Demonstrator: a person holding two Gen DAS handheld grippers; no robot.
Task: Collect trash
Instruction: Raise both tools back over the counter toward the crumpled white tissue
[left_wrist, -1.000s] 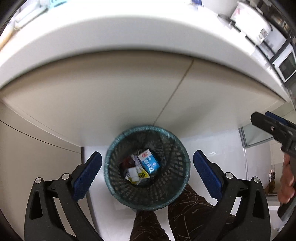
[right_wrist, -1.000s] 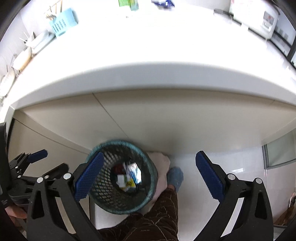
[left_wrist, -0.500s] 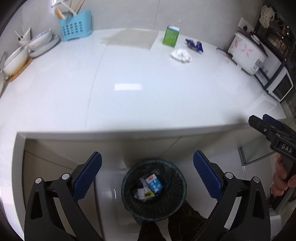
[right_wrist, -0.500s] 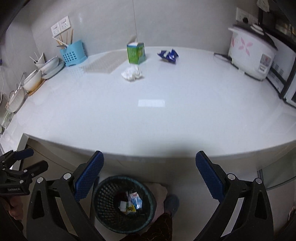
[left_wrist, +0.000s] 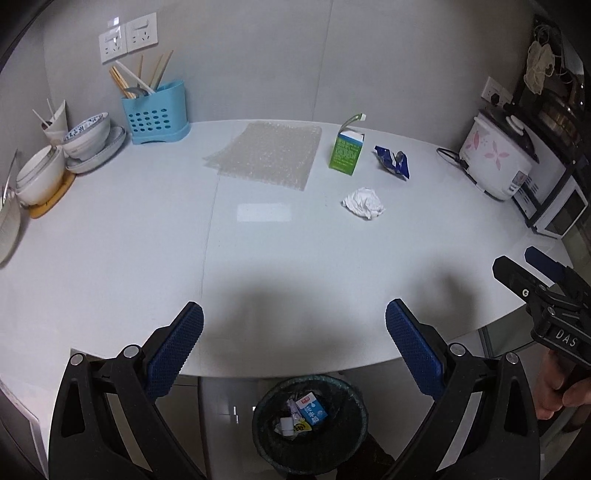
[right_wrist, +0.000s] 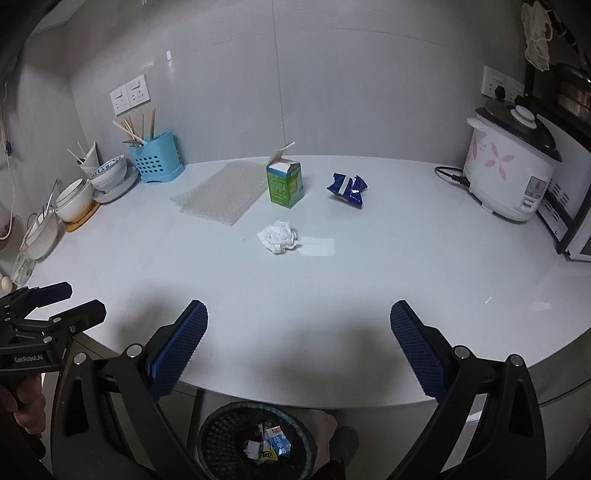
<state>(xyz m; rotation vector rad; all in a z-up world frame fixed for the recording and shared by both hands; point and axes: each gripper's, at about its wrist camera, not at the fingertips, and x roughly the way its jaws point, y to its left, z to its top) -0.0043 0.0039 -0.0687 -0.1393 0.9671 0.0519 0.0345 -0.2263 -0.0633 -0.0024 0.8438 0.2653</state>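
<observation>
On the white counter (left_wrist: 147, 236) lie a crumpled white tissue (left_wrist: 363, 202) (right_wrist: 277, 236), a green carton (left_wrist: 347, 151) (right_wrist: 285, 183) standing upright with its flap open, a crumpled blue wrapper (left_wrist: 392, 161) (right_wrist: 348, 188) and a sheet of bubble wrap (left_wrist: 266, 154) (right_wrist: 218, 192). A dark mesh bin (left_wrist: 309, 424) (right_wrist: 255, 439) with several bits of trash in it stands on the floor below the counter's near edge. My left gripper (left_wrist: 294, 332) and right gripper (right_wrist: 298, 332) are both open and empty, held above the near edge, well short of the trash.
A blue utensil holder (left_wrist: 155, 115), stacked bowls (left_wrist: 88, 142) and a board sit at the back left. A rice cooker (right_wrist: 511, 173) with its cord stands at the right, a microwave (left_wrist: 557, 210) beside it. The other gripper shows at each view's side.
Both grippers have risen from over the bin below the counter to above the counter edge and tilted up, so the counter top and its trash now fill the view.
</observation>
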